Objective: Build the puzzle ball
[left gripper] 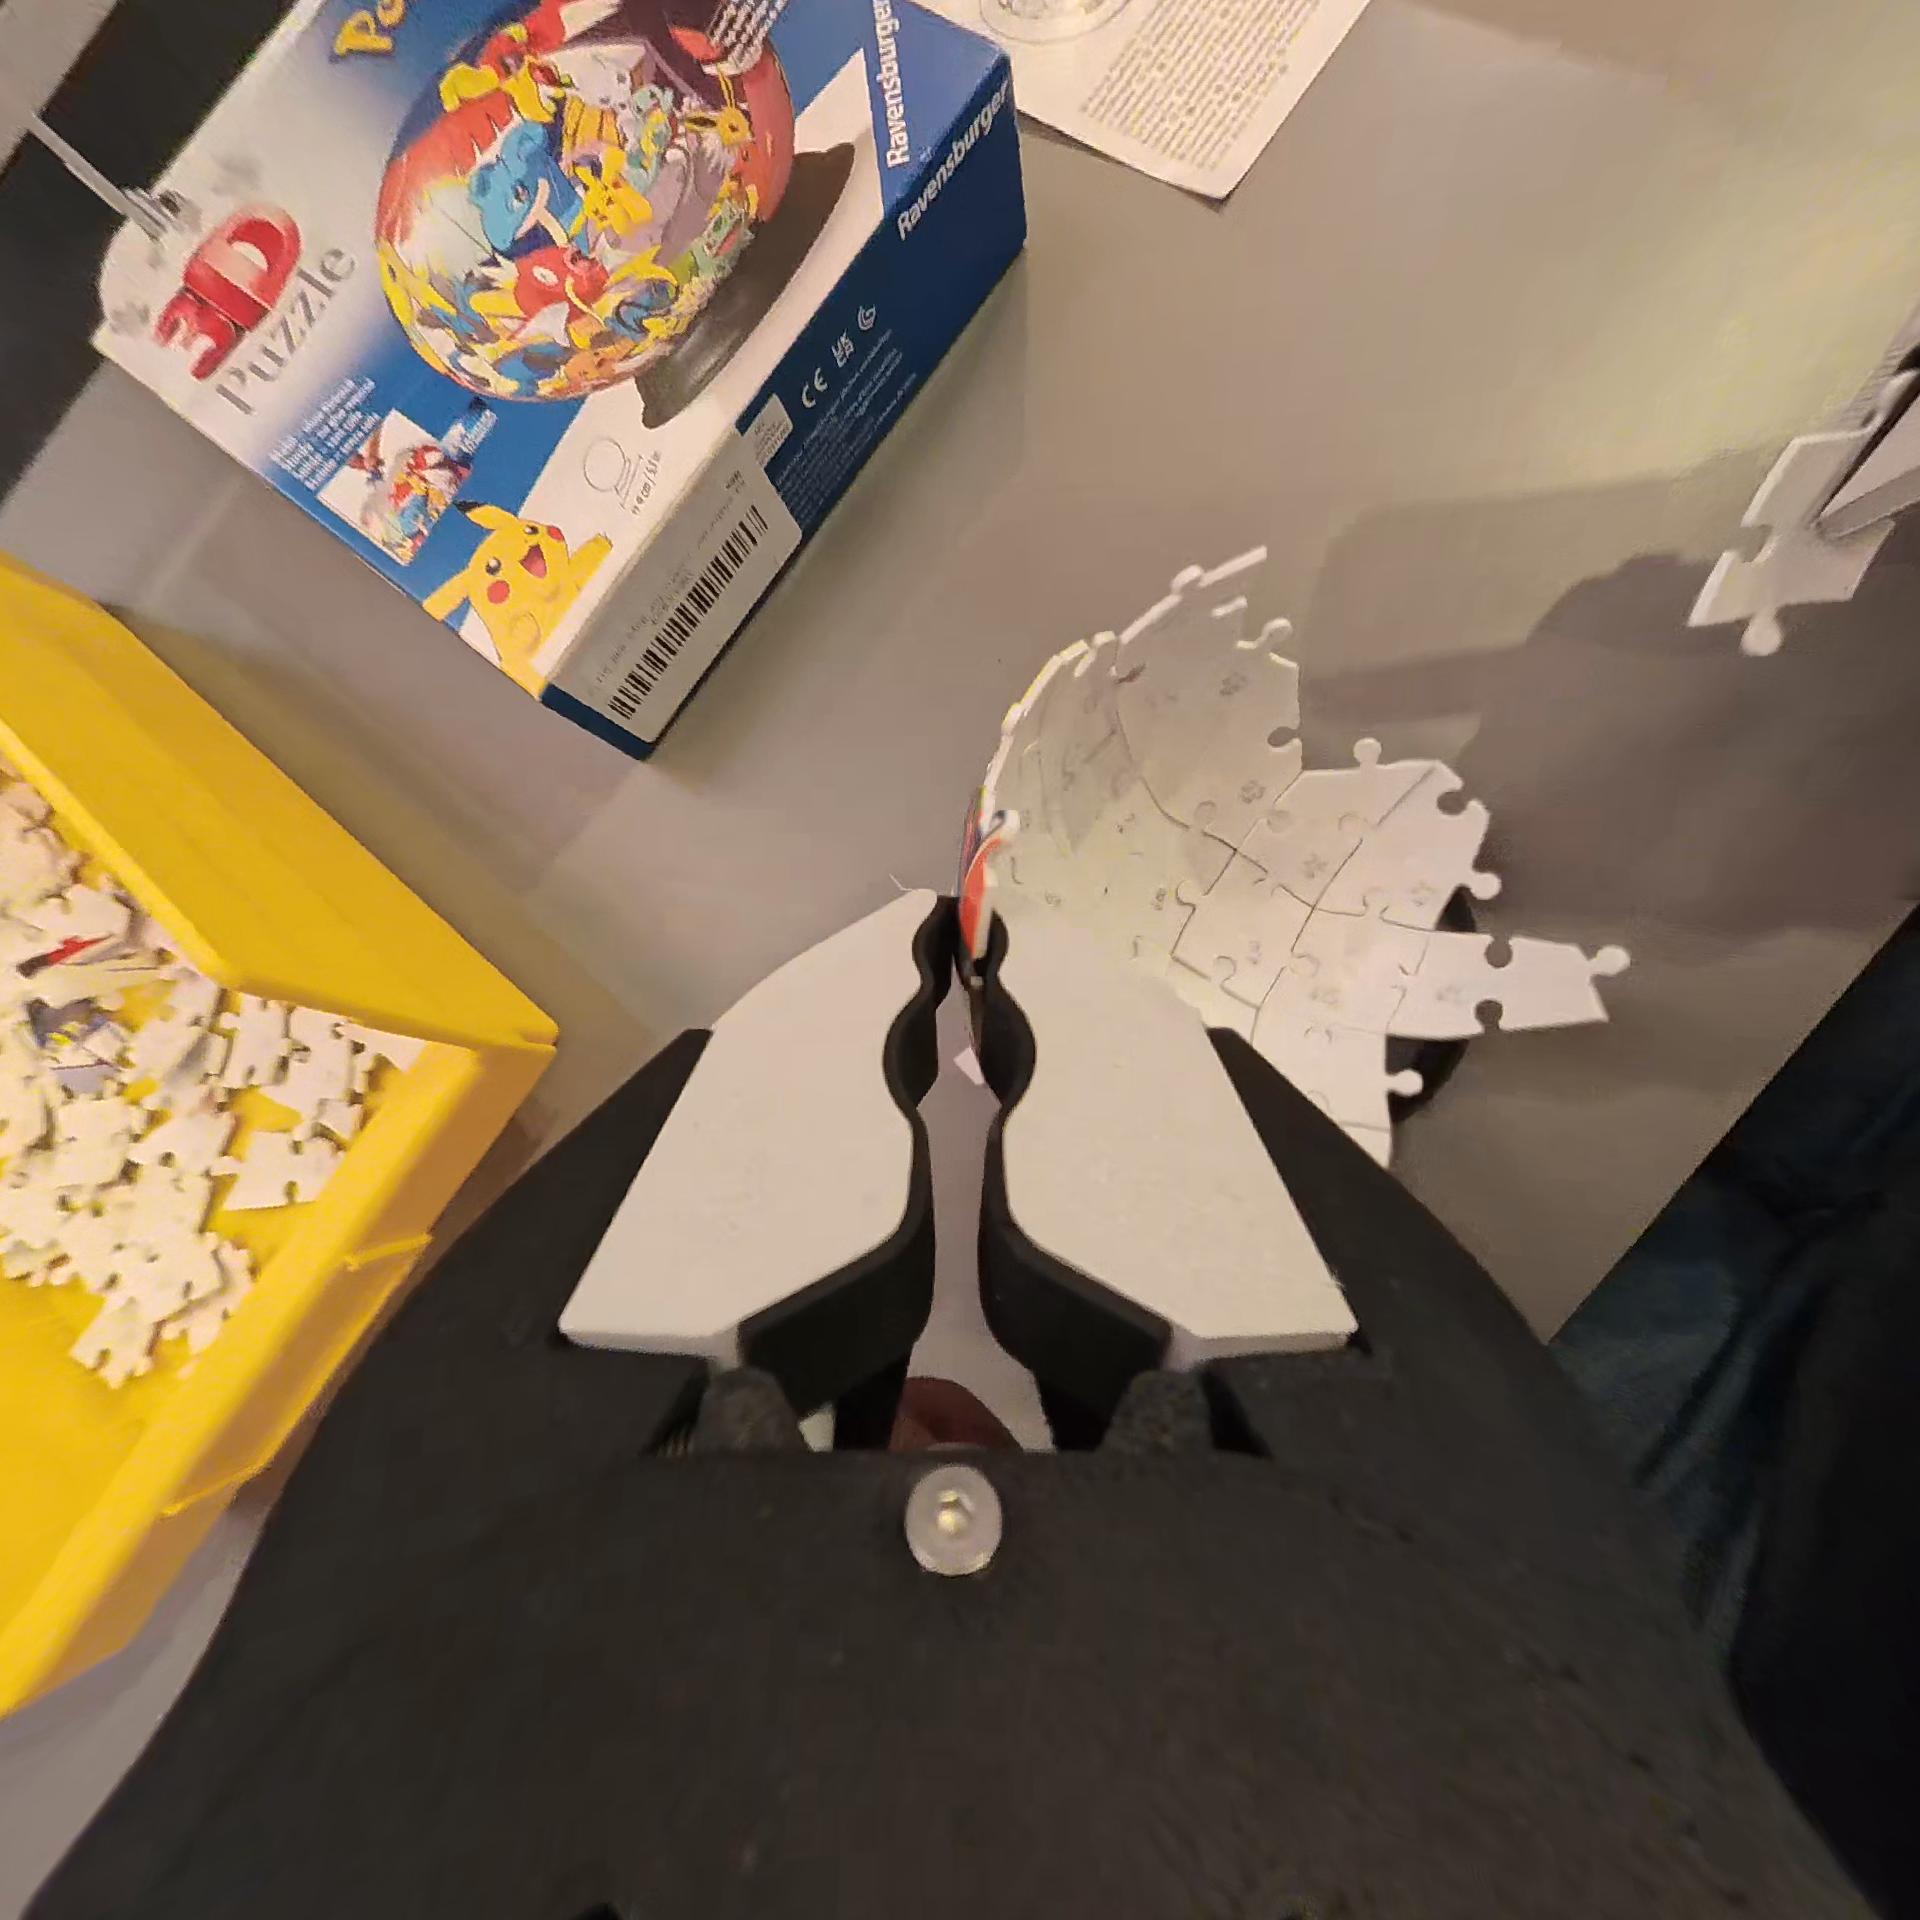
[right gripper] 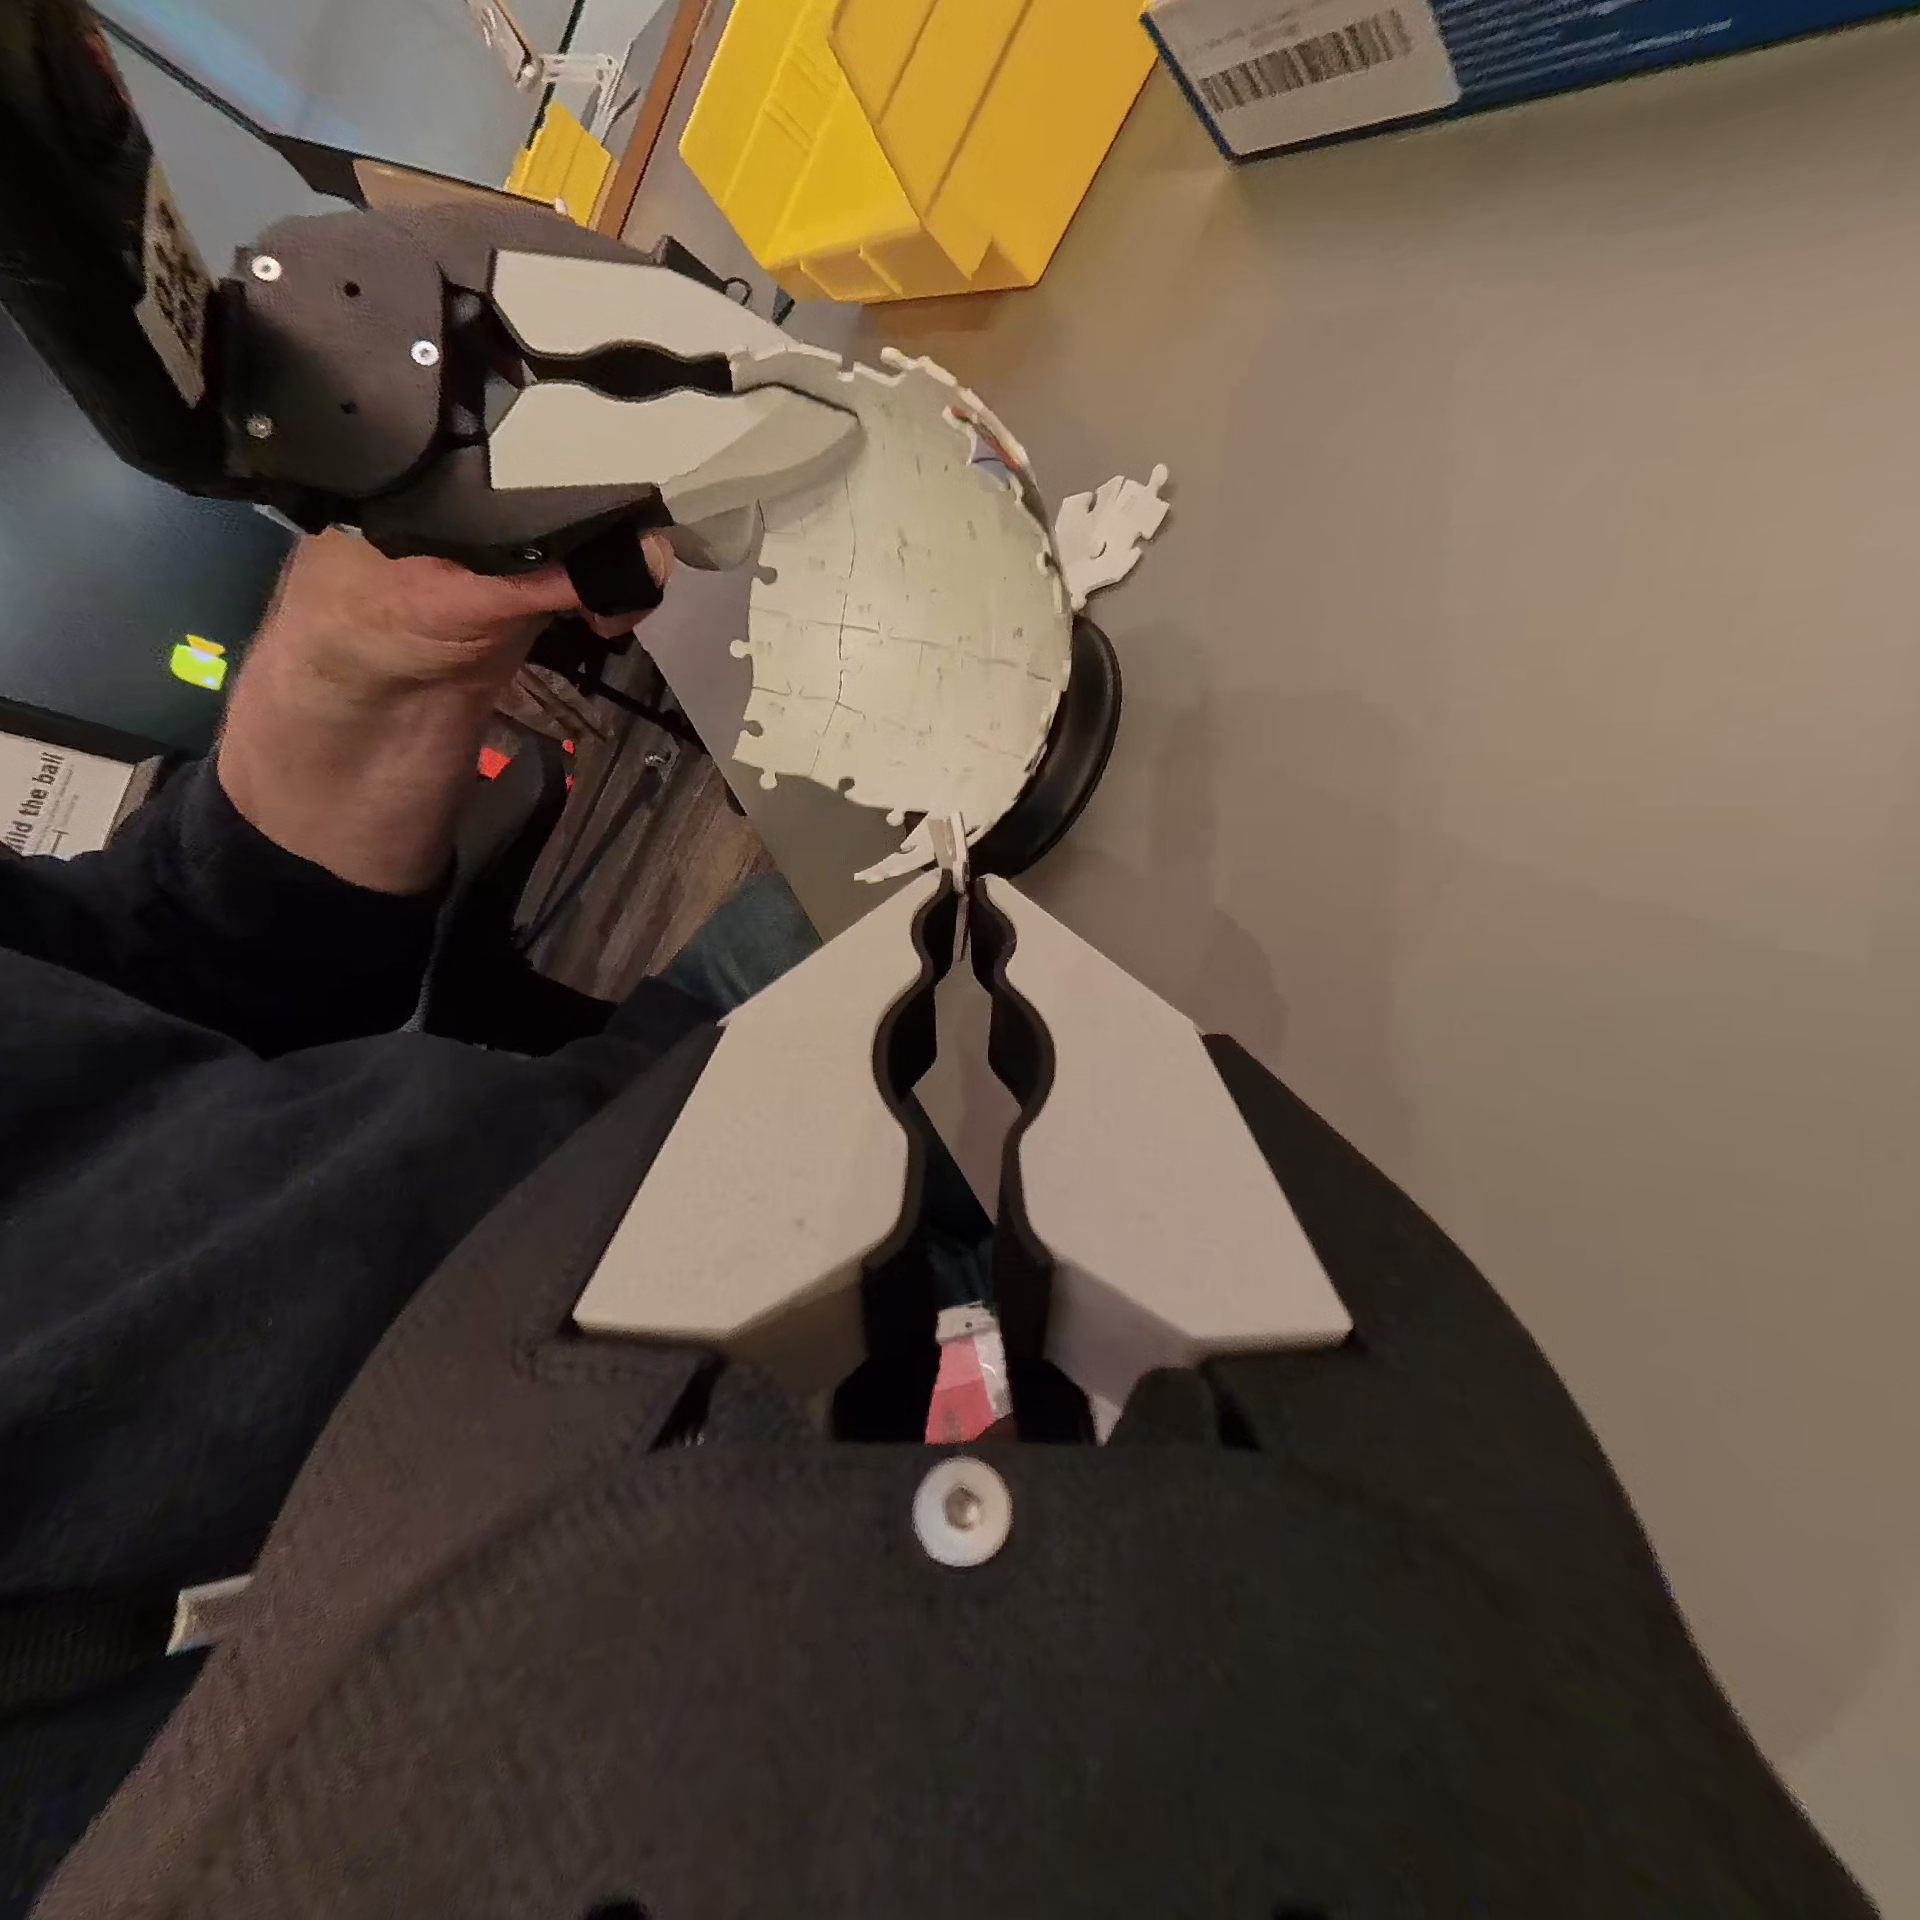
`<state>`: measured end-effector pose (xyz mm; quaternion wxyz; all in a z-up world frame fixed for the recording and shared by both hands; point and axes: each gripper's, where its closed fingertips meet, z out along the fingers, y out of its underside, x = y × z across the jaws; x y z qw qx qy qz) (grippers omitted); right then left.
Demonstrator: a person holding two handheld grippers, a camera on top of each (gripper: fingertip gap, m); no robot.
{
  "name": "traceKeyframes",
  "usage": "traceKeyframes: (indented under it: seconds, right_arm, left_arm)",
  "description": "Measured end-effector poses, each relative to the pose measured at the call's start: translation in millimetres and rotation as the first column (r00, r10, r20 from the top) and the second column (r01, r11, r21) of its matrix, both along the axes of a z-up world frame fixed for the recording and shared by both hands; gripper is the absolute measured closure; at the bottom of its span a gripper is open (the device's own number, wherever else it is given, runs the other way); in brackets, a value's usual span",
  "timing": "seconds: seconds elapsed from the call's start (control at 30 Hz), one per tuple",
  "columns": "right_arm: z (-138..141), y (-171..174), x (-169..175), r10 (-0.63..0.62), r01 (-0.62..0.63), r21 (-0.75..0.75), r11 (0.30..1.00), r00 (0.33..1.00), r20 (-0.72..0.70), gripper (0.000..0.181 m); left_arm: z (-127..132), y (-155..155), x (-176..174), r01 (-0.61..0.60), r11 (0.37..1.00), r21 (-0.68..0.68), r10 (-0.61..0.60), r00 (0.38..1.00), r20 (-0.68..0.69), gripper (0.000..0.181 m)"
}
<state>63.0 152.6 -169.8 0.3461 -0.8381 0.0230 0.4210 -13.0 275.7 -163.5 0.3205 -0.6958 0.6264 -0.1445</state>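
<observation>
The partly built puzzle ball (left gripper: 1195, 790) is an open white shell, seen from its inside, resting on a black stand (right gripper: 1081, 727). My left gripper (left gripper: 971, 935) is shut on the shell's rim, where a strip of the coloured outer face shows. In the right wrist view the left gripper (right gripper: 727, 379) pinches the shell (right gripper: 914, 623) at its upper edge. My right gripper (right gripper: 961, 904) is shut on a white puzzle piece (right gripper: 956, 868), seen edge-on, close to the shell's near edge. In the left wrist view that piece (left gripper: 1787, 540) hangs from the right gripper's fingers (left gripper: 1870, 488) at the far right.
A yellow bin (left gripper: 312, 935) holding several loose pieces stands left of the shell. The blue puzzle box (left gripper: 582, 343) lies behind it, and a printed sheet (left gripper: 1174, 83) lies at the back. The grey table (right gripper: 1507, 727) ends near a person's dark sleeve (right gripper: 260, 1091). About 15 cm separates my left fingertips from my right.
</observation>
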Motion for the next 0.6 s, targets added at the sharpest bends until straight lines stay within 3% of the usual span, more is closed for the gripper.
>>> traceKeyframes:
  seconds: [0.3, 0.6]
  right_arm:
    - [-11.2, 16.3, -33.9, 0.020, -0.020, -0.061, 0.998, 1.000, -0.012, 0.180]
    - [-24.4, 35.4, -43.1, -0.077, 0.073, -0.109, 0.991, 0.996, -0.039, 0.180]
  left_arm:
    - [13.2, 6.2, -2.1, -0.013, 0.996, 0.087, 0.014, 1.000, -0.005, 0.179]
    - [14.4, 13.4, -6.7, -0.067, 0.989, 0.131, 0.065, 0.998, 0.022, 0.179]
